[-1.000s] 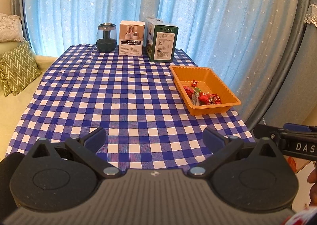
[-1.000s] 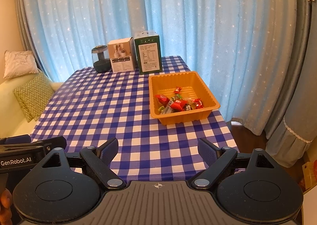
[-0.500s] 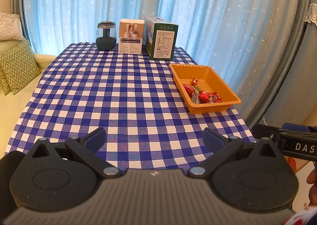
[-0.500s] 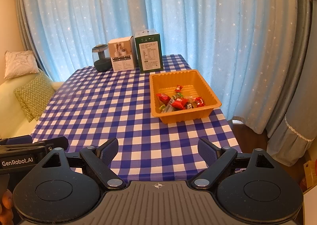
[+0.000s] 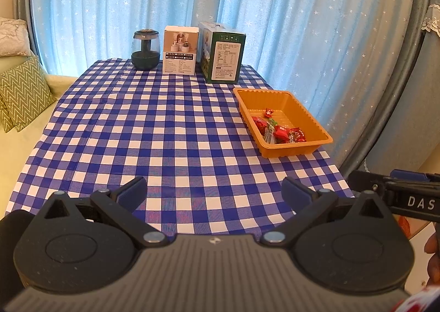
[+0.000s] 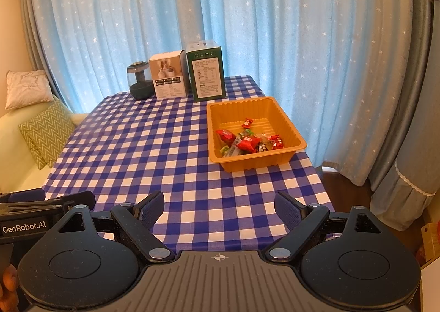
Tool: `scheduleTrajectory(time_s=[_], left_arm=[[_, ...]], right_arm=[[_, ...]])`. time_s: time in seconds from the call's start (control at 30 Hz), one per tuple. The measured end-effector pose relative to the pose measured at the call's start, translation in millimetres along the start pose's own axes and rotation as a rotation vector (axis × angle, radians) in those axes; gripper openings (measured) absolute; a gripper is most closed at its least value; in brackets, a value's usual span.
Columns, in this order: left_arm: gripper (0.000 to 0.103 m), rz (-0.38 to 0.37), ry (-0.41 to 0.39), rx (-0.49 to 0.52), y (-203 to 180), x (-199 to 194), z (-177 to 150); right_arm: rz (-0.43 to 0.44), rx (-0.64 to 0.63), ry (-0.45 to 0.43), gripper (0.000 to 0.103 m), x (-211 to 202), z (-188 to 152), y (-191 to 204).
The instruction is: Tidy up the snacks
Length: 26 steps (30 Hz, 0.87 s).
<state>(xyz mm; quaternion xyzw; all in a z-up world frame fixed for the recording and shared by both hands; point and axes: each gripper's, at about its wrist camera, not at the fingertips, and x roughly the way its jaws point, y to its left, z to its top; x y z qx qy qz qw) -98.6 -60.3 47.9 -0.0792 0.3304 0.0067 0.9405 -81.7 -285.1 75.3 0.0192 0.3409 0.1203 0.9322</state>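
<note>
An orange tray [image 5: 308,115] [image 6: 286,122] sits at the right side of the blue checked table [image 5: 170,130] [image 6: 154,152]. Several wrapped snacks [image 5: 277,131] [image 6: 247,141], mostly red, lie inside it. My left gripper [image 5: 216,192] hovers open over the table's near edge, well short of the tray, with nothing between its fingers. My right gripper [image 6: 220,206] also stands open and empty above the near edge, the tray ahead and slightly right. Part of the right tool shows at the right of the left wrist view, and part of the left tool at the left of the right wrist view.
At the table's far end stand a dark glass jar [image 5: 146,49] [image 6: 140,83], a white box [image 5: 180,50] [image 6: 169,74] and a green box [image 5: 224,53] [image 6: 206,70]. Blue star curtains hang behind. A sofa with cushions [image 5: 23,94] [image 6: 46,133] lies left.
Both views have shifted very slightly; the scene sits a touch higher in the frame. Both grippers stay open and nothing on the table has moved.
</note>
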Motion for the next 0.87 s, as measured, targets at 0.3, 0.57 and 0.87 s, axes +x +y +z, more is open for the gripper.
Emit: scheduleTrajectory(time_s=[0.3, 0.57, 0.87], left_arm=[[0.103, -0.001, 0.003, 0.000, -1.0, 0.8, 0.3], [0.103, -0.001, 0.004, 0.002, -0.6, 2.1, 0.2], [0.103, -0.009, -0.010, 0.008, 0.9, 2.4, -2.0]], right_arm=[[0.000, 0.000, 0.005, 0.087, 0.9, 0.5, -0.3], [0.001, 0.000, 0.005, 0.087, 1.2, 1.0, -1.0], [0.001, 0.005, 0.006, 0.087, 3.9, -1.3, -3.2]])
